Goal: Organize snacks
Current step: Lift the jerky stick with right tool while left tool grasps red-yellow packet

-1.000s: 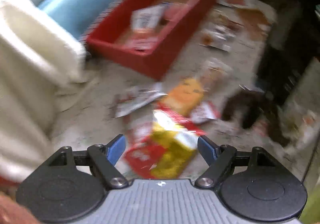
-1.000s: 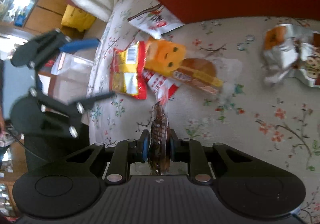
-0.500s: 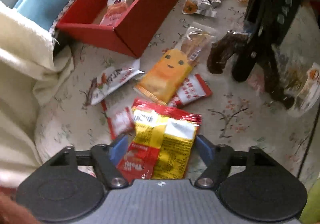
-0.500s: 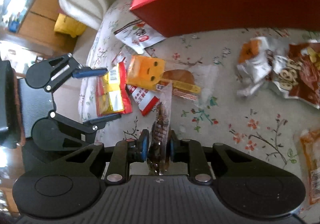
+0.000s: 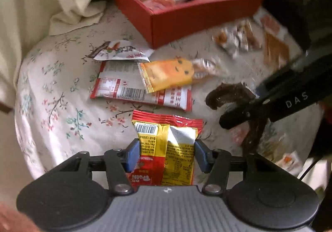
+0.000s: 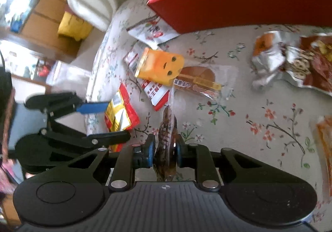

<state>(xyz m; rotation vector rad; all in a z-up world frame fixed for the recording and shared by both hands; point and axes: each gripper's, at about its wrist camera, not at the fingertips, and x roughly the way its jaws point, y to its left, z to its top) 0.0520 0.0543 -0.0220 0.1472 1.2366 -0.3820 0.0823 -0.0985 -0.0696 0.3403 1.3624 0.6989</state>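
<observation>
Floral cloth (image 5: 62,90) is spread under scattered snacks, the red box (image 5: 199,18) lying at twelve o'clock. Since a second ago, the left gripper (image 5: 166,154), pointed steeply downward, has been closing around the red-and-yellow packet (image 5: 166,140), its pads now flanking it. The right gripper (image 6: 165,154) is kept clamped on a dark snack pouch (image 6: 166,136).

We observed soft, even daylight and faint shadows in both fisheye views. Motion blur smeared the red box (image 5: 186,18) and the far wrappers in the left wrist view; bright glare washed out the upper left of the right wrist view. Straight edges bowed near the borders.
</observation>
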